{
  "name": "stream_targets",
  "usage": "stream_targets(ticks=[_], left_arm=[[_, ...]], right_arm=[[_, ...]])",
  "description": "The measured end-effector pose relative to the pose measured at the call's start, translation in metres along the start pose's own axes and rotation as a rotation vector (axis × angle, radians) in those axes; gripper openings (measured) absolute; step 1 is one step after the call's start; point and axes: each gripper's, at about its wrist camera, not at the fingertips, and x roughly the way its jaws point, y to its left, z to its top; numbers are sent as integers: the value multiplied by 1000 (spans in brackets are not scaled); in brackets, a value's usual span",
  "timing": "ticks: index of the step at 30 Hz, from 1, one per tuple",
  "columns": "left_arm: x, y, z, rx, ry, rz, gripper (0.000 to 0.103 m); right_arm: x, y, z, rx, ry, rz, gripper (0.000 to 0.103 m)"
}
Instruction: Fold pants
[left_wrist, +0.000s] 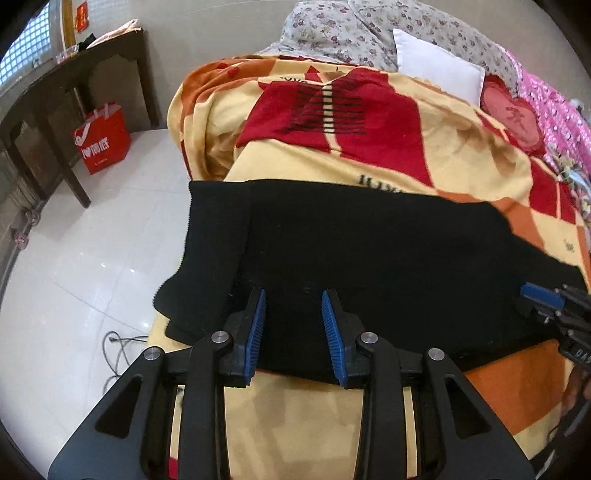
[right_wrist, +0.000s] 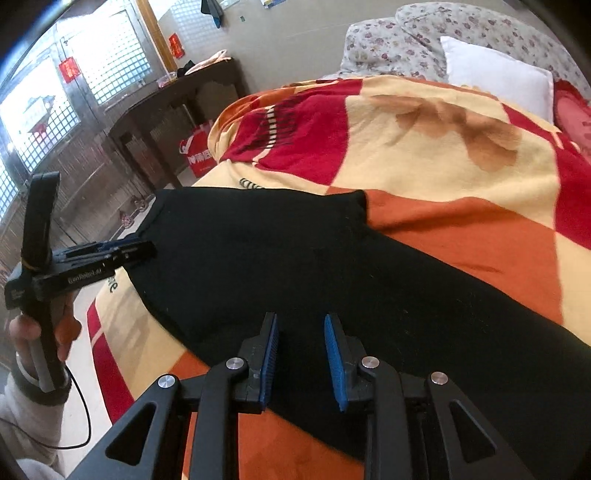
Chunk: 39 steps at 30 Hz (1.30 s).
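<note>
Pants: the black pants lie flat on the bed's checked blanket, near the edge closest to the person, one end hanging a little past the bed's side over the white floor.
Long axis: in both wrist views the cloth runs crosswise to the tools, left to right along the near edge of the bed, so each tool faces the long side and not an end.
Left tool: the left tool has its blue pads parted with a clear gap between them; nothing is caught there, and the pads sit over the near hem of the pants by the end that overhangs the bed.
Right tool: the right tool is likewise spread, gripping nothing, its pads over the near hem further along the cloth to the right.
Which is nearer: both look equally close to the hem; the left one has the overhanging end, the right one the longer stretch.
Next move, as I judge it: each tool would pinch the near hem, then carry it away across the pants.
Other things: a white pillow, a red bag under a dark desk.
</note>
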Motion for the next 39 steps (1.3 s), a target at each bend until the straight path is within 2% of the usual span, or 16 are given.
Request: stream_targets(ticks=[9,18,23,26,32,36,39], left_arm=[[-16,-32,1,22,-28,-55,31],[-19,-79,1,95,-24,-113,31],[-10,-109,1,143,3,-141,31],[-3,-127,-1,170,38,-168,31],[3,-168,-5,257,69,-210,31],[6,-195,-4,297,89,-263,51],[8,-223,-2,356,94,-297,51]], right_arm=[[-42,-38,-20,78,-43,-105,25],[-78,-88,-52,195,-70,-193,30],[-86,-113,-70,259,-77,-204,30],[-95,-123,-78,294,-102,-165,30],[-119,-147,-98,360,-128,-187,30],[-136,-159,-110,383,-130,-244,30],[-149,-170,-119,420,-144,-260,30]])
